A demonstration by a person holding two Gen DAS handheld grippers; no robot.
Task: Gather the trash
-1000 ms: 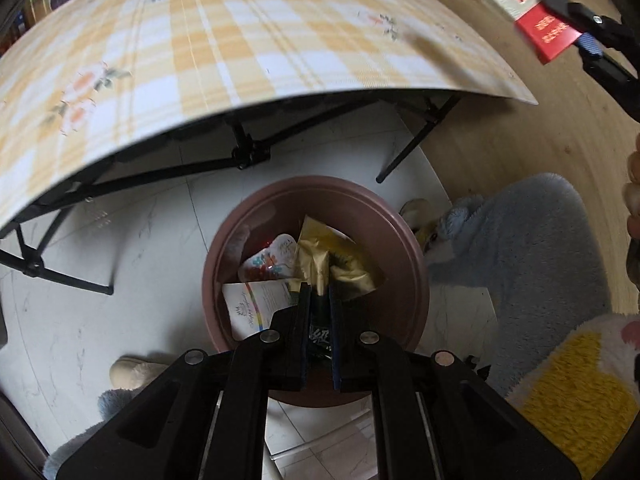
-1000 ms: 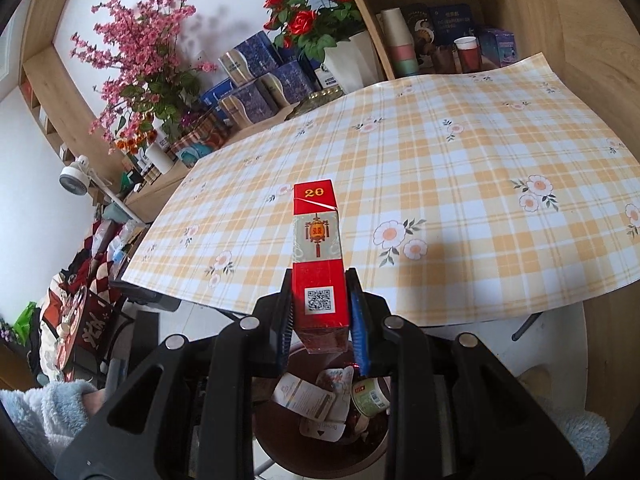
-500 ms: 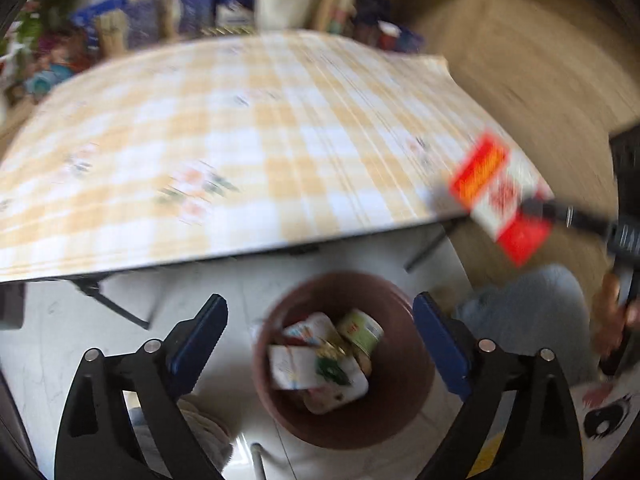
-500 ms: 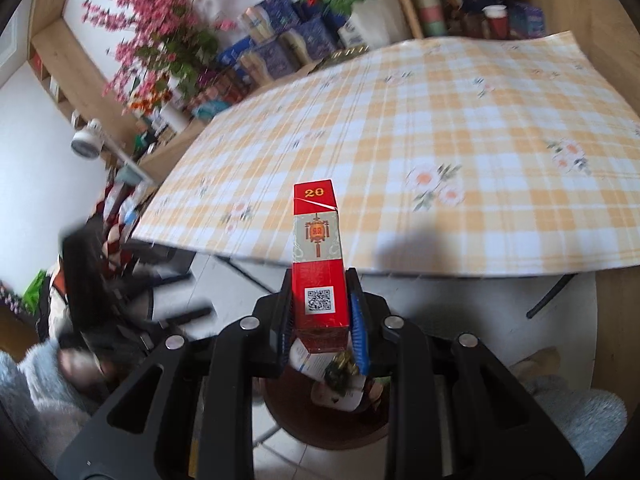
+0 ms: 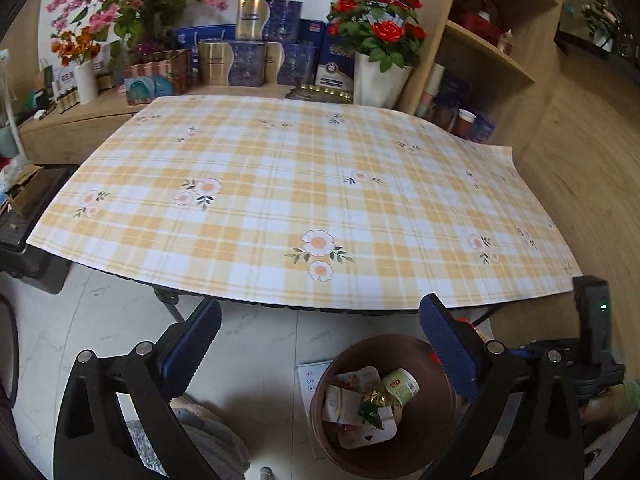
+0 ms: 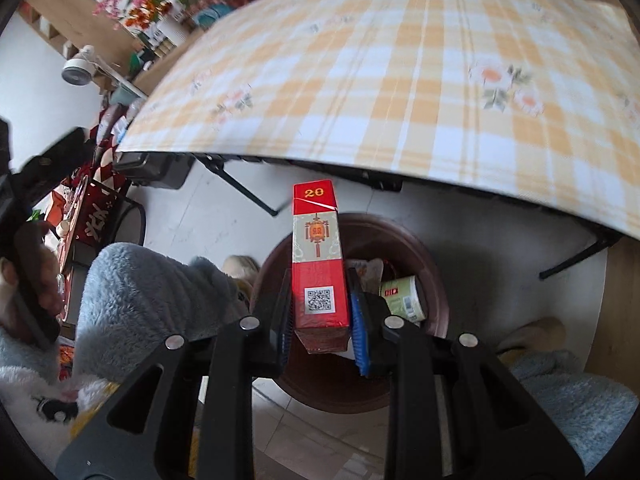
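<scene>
A brown round bin (image 5: 404, 456) stands on the floor below the table's front edge, holding several wrappers and a green cup (image 5: 401, 385). My left gripper (image 5: 320, 346) is open wide and empty, raised level with the table edge, with the bin to its lower right. My right gripper (image 6: 320, 312) is shut on a red cigarette box (image 6: 318, 264) and holds it above the bin (image 6: 434, 280), where the green cup (image 6: 400, 298) shows beside the box.
A table with a yellow checked cloth (image 5: 304, 204) spans the view. Behind it stand flower vases (image 5: 380, 80), blue boxes and wooden shelves. A white card (image 5: 310, 376) lies on the floor by the bin. My grey fleece legs (image 6: 152, 300) flank the bin.
My left gripper opened, dropped its wrapper into the bin and rose to table height. My right gripper carried the red box down from over the table to above the bin.
</scene>
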